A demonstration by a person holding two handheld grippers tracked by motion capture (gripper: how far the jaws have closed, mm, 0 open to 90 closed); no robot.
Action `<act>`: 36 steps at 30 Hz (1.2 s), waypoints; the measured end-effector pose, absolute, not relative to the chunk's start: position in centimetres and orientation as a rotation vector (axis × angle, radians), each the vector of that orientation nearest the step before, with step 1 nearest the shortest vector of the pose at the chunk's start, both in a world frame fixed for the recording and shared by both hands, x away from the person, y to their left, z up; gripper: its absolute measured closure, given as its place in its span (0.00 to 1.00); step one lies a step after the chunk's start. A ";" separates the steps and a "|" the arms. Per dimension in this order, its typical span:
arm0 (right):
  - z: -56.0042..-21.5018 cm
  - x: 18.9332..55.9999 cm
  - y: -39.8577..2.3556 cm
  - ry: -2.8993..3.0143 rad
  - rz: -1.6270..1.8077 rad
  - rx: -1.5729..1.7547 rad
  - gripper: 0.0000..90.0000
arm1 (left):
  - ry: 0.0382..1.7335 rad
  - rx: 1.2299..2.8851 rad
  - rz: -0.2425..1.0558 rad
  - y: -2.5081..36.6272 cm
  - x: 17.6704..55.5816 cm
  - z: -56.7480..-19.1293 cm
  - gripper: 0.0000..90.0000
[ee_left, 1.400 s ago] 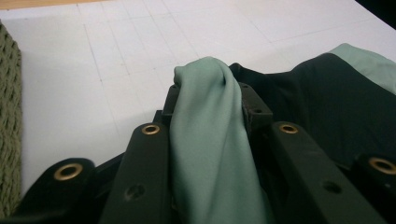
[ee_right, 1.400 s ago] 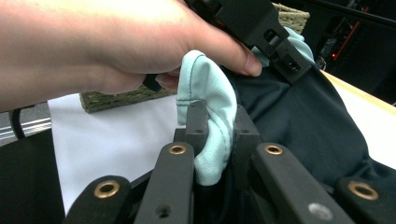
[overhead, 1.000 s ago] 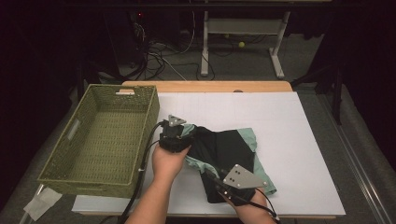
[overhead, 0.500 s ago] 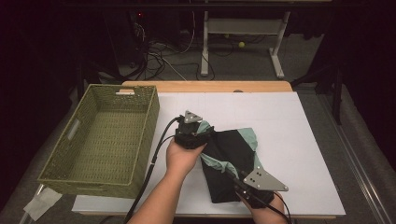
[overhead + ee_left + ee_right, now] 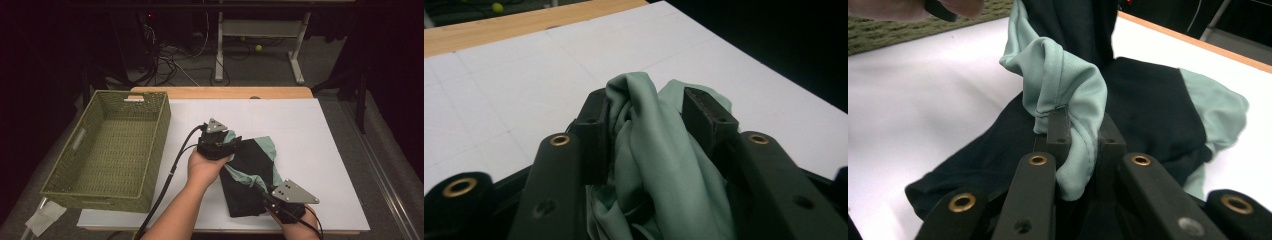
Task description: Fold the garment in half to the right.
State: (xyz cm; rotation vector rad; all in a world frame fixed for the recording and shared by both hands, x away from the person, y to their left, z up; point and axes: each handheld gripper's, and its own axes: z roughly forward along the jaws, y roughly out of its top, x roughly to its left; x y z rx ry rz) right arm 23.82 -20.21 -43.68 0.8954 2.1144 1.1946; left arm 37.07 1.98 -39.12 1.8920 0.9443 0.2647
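Now: green woven basket (image 5: 110, 150) at the left edge of the white worktop (image 5: 310, 130), overhanging that edge, long side along it; interior bare down to the weave, white tag on the far rim.

Black-and-mint garment (image 5: 250, 175) crumpled on the worktop, right of the basket and well apart from it, nearer the front edge than the far edge, roughly midway between left and right edges. Black panel flat toward the front edge, mint folds (image 5: 1063, 85) lifted along its left side and at the far end.

Left gripper (image 5: 220, 142) at the far-left end of the garment, held in the left hand (image 5: 205, 167). In the left gripper view, a bunch of mint cloth (image 5: 649, 150) between the jaws, the left pad touching it, a gap showing at the right pad; jaws have just been opening, partly apart, not clamped on the cloth.

Right gripper (image 5: 280, 200) at the near-right end of the garment, close to the front edge of the worktop, grey plate on top. In the right gripper view, jaws close together and clamped on a raised mint fold, seam visible just above the left pad, black cloth spread beyond.

Garment stretched between the two grippers, the mint strip running diagonally from one to the other
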 end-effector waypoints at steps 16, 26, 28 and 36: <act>-45.1 25.3 -21.7 2.103 1.172 0.979 0.92 | 0.882 1.874 0.242 2.2 36.4 -38.5 0.39; -45.3 25.4 -21.4 2.114 1.154 0.967 0.92 | 0.866 1.844 0.236 3.7 35.8 -37.3 0.36; -45.5 25.5 -21.4 2.117 1.145 0.968 0.92 | 0.865 1.840 0.235 4.0 35.6 -37.2 0.36; -45.6 25.7 -21.5 2.125 1.138 0.973 0.92 | 0.879 1.836 0.246 5.8 34.0 -37.5 0.37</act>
